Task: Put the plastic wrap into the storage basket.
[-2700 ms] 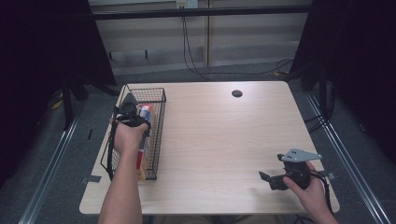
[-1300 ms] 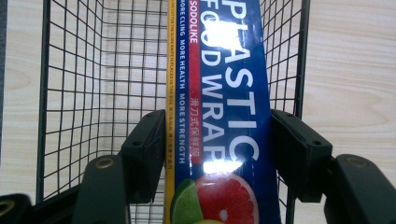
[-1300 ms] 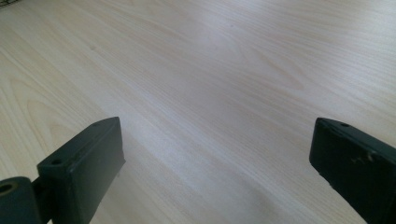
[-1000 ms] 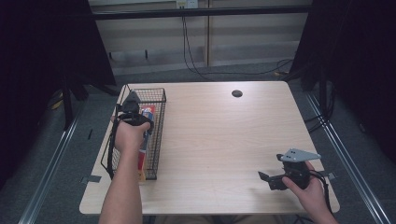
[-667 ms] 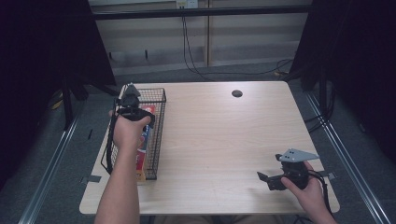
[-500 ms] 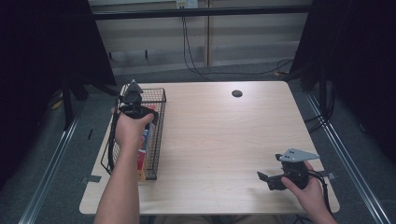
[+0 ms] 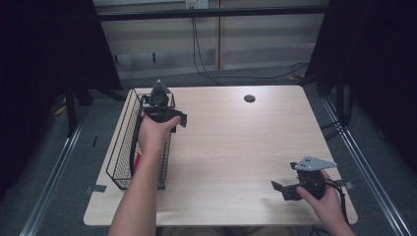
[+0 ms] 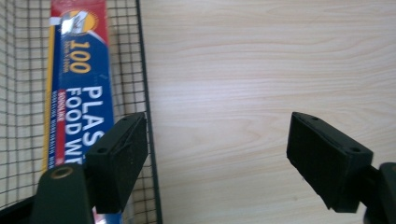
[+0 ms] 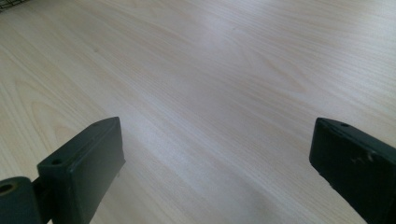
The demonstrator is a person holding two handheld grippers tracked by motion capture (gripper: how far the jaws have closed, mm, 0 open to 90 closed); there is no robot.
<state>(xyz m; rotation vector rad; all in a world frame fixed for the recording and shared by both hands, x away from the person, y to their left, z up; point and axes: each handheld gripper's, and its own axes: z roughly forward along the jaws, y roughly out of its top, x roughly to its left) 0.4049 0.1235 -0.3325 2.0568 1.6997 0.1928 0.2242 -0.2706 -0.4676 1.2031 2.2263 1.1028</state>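
High view: left gripper (image 7: 169, 117) held over the right rim of the wire basket (image 7: 121, 147) at the table's (image 7: 236, 147) left side, a red corner of the food wrap box (image 7: 139, 160) inside the basket. Right gripper (image 7: 285, 189) low near the front right corner.

Left gripper view: jaws apart, just opened wider, nothing between; box lying flat in the basket.

Right gripper view: jaws wide, empty, above bare wood.

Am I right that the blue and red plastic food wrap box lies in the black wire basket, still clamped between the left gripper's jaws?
Not quite. The blue and red plastic food wrap box does lie in the black wire basket, but the left gripper is not clamped on it. Its jaws have just been opening and nothing is between them, as the left gripper view shows.
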